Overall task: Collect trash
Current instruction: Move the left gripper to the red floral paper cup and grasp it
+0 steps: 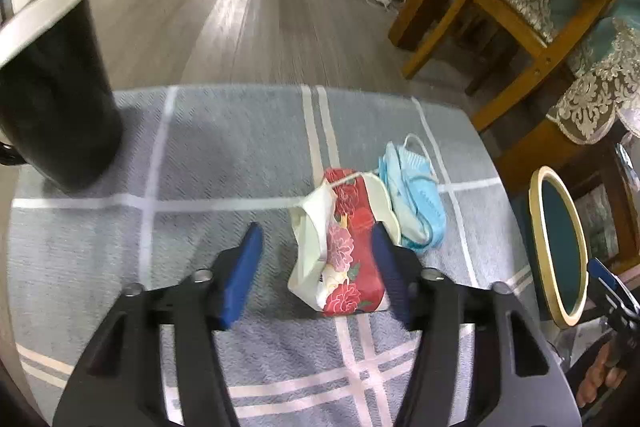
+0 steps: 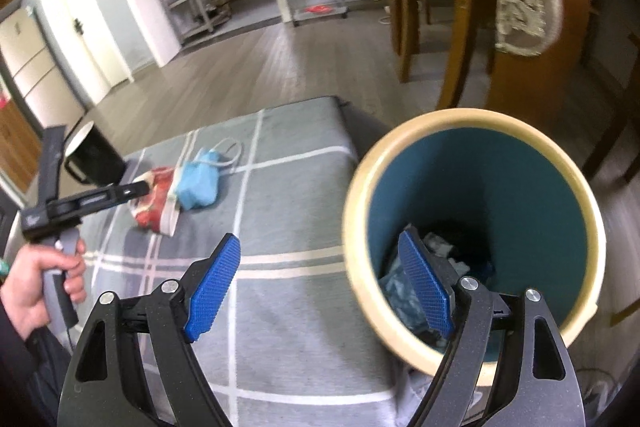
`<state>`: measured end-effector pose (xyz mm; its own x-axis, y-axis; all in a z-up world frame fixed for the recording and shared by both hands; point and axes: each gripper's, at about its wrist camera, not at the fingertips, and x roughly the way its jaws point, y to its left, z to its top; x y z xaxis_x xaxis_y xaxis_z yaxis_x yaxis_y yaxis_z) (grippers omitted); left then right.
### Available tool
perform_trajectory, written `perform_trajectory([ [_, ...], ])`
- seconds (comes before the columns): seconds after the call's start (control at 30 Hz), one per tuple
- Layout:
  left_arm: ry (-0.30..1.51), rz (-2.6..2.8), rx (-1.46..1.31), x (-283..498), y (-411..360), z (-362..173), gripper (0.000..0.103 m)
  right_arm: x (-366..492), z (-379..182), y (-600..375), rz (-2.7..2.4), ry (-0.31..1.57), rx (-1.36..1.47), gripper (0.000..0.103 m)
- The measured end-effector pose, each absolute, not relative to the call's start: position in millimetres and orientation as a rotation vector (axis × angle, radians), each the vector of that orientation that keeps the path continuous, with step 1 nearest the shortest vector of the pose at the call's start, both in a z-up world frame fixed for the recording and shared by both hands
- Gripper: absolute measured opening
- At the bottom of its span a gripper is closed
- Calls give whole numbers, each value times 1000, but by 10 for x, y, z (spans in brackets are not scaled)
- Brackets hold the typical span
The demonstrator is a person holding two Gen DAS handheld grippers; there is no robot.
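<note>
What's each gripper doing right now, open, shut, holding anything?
Left gripper: open, fingers either side of the red floral packet, not clamped.
Right gripper: open, holding nothing, one finger over the bin.

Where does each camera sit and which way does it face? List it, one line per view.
Left wrist: on the left gripper, low over the cloth, facing the red packet between its open fingers and the mask behind; the right gripper shows at the edge.
Right wrist: on the right gripper, higher up, facing the bin by the table edge; the left hand with its gripper shows at left.
Shared: cloth, packet, mask, bin, black mug.
</note>
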<state>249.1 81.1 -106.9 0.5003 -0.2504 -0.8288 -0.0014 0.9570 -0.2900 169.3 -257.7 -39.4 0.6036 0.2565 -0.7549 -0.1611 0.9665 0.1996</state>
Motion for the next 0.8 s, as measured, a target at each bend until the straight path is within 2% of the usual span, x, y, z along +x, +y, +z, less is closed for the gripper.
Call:
perform_trajectory([
  [0.03,1042,-153,-267,2497,812,-1081,52,1690,-399,-2529,253,894,103,82],
  [0.07,1045,-149,-259,2509,809,-1091,47,1689,-410,-2490,260,895,97,82],
  [0.1,1054,-143,-250,2522,813,-1105,33,1688,-407,-2464,266,896,92,82],
  [0.13,1061,-145,-255,2531,830,-1119,29,1686,-403,-2427,276,894,86,82],
  [0.17,1060,-156,-269,2535,831,-1116,21,1687,-404,-2403,282,894,84,82],
  [0.2,1063,-156,-268,2529,835,-1101,19,1693,-408,-2370,289,895,80,82],
  [0.33,1053,-150,-257,2455,877,-1037,16,1729,-482,-2234,313,919,69,82],
  [0.8,958,-105,-292,2275,1097,-726,16,2044,-552,-1571,406,951,35,82],
])
